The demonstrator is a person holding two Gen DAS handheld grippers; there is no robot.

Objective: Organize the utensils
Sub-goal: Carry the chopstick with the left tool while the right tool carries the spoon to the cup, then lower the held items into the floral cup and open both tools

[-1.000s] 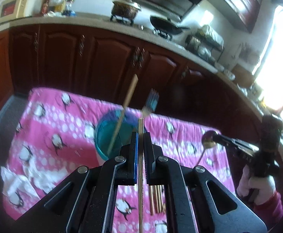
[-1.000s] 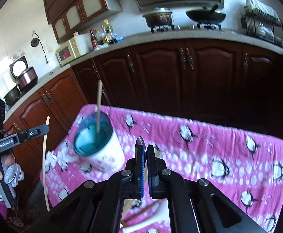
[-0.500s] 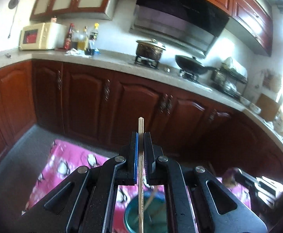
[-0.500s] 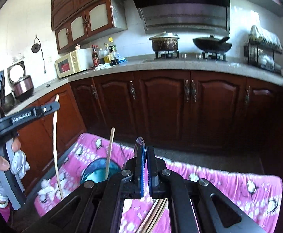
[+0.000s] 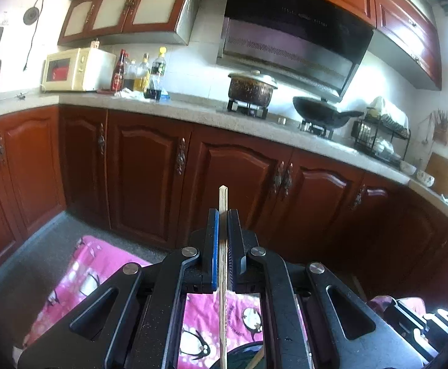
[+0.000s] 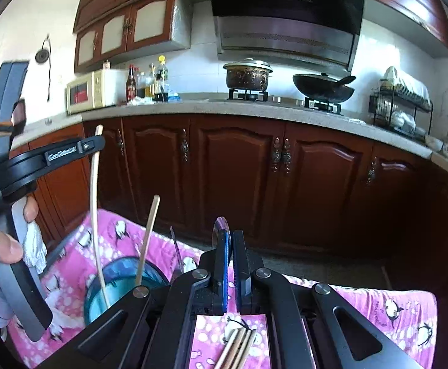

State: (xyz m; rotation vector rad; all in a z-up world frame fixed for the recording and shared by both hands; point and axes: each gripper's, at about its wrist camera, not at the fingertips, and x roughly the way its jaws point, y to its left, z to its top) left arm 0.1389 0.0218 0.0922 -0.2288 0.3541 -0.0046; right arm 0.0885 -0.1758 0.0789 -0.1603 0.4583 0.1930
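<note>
Since half a second ago the left gripper (image 5: 223,215) has tilted further up, its chopstick tip lowering into the teal round cup (image 6: 122,289). It clamps the pale wooden chopstick (image 5: 222,276). The right gripper (image 6: 229,236) pinches a thin metal utensil (image 6: 219,226). Beyond, pink penguin-print cloth (image 6: 377,304) and dark wooden cabinets (image 6: 242,169).

The lower end of the pale wooden chopstick (image 5: 222,307) clamped in the left gripper (image 5: 223,215) runs off the left wrist picture's bottom edge. Beneath the right gripper (image 6: 229,236), its black frame hides most of the blue-lined white cup (image 6: 116,289) and the loose bundle of wooden chopsticks (image 6: 239,349). Whatever thin silvery thing (image 6: 219,226) those jaws pinch cannot be identified.
</note>
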